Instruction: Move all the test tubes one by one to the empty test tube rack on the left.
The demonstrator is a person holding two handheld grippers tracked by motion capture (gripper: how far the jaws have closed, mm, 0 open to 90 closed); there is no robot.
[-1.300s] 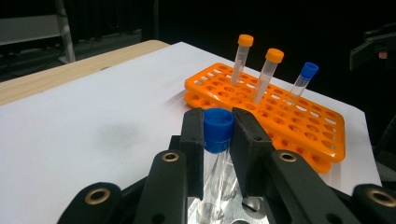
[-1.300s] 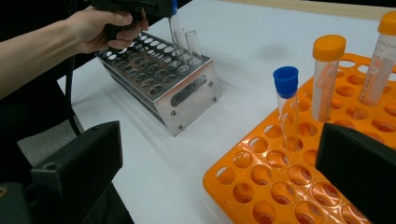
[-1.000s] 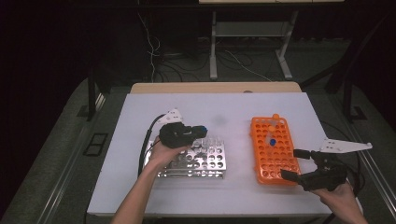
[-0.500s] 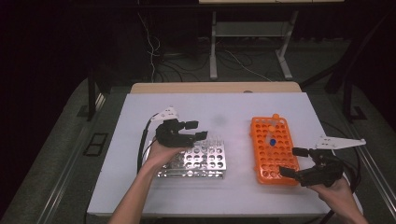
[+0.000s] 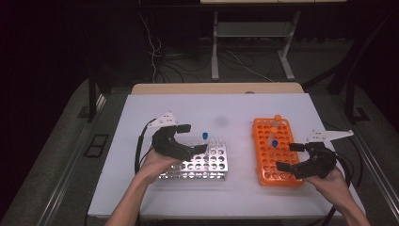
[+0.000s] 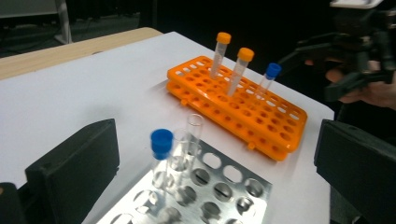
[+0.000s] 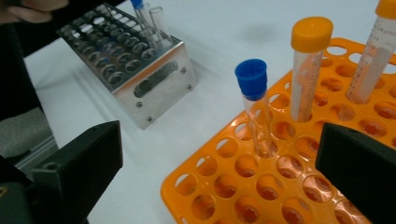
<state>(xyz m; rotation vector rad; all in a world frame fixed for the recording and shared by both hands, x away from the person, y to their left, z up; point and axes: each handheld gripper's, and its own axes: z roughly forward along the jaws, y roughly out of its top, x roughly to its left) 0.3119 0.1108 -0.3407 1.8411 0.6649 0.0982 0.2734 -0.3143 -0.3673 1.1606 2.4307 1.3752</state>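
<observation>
since the earlier frame the left gripper [image 5: 189, 138] has lifted off the blue-capped tube [image 5: 205, 135], its jaws just opened wide and empty. that tube stands upright in the metal rack [image 5: 202, 165], left of centre in the high view, beside two uncapped tubes [image 6: 194, 132]. right gripper [image 5: 288, 156], lower right, gapes wide over the orange rack [image 5: 275, 150], holding nothing; a second blue-capped tube [image 7: 254, 105] stands between its jaws, untouched.

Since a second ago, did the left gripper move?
Yes. The left gripper has lifted off the metal rack, its jaws have just been opening, and the blue-capped tube stands free in the rack.
</observation>
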